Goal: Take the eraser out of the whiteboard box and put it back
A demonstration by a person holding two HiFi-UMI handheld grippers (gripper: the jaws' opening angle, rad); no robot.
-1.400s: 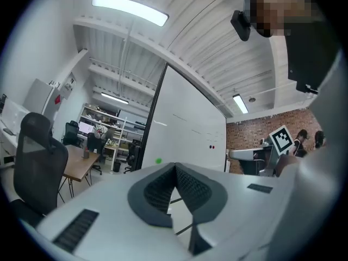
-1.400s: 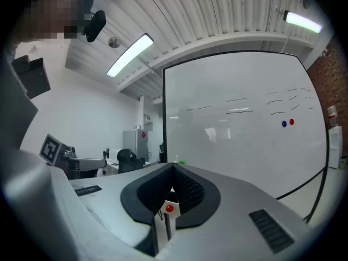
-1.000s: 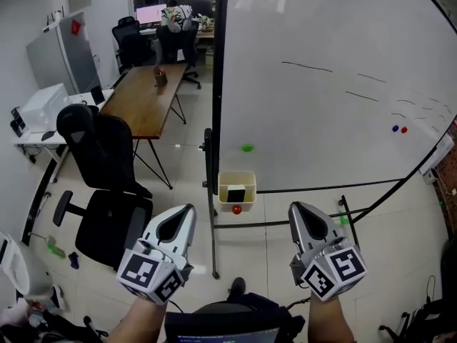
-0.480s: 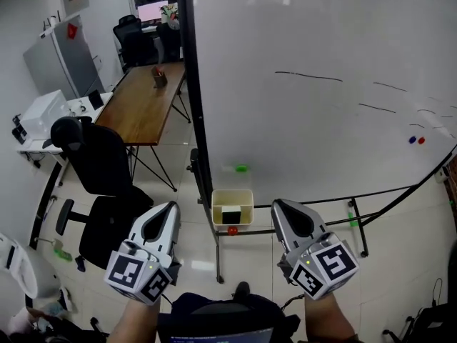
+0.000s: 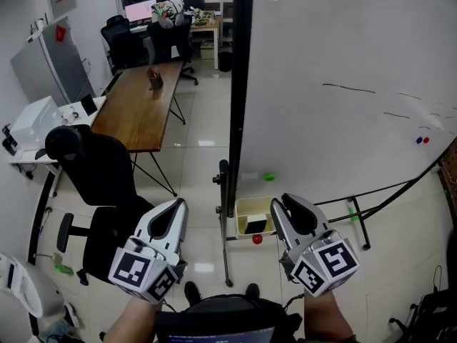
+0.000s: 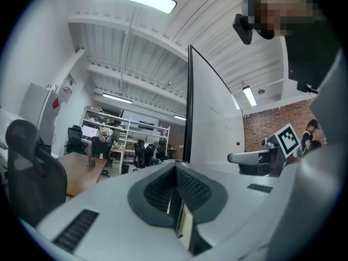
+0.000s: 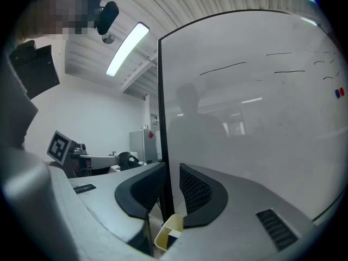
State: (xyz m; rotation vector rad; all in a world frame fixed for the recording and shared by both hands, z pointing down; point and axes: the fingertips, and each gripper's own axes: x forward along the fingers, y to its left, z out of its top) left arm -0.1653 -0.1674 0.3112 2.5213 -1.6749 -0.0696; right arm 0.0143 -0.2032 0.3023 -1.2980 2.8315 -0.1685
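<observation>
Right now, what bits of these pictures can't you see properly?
Dark eraser inside the pale yellow plastic box: head view, tiny, and the box walls hide its sides.
Small red round thing just under that box: head view, too small to tell what it is.
Thin black marks on the white whiteboard: head view and right gripper view, too faint and small to read.

An office: a whiteboard (image 5: 343, 70), a long wooden table (image 5: 136, 106), swivel chairs (image 5: 96, 164) and a monitor (image 5: 139, 11).
</observation>
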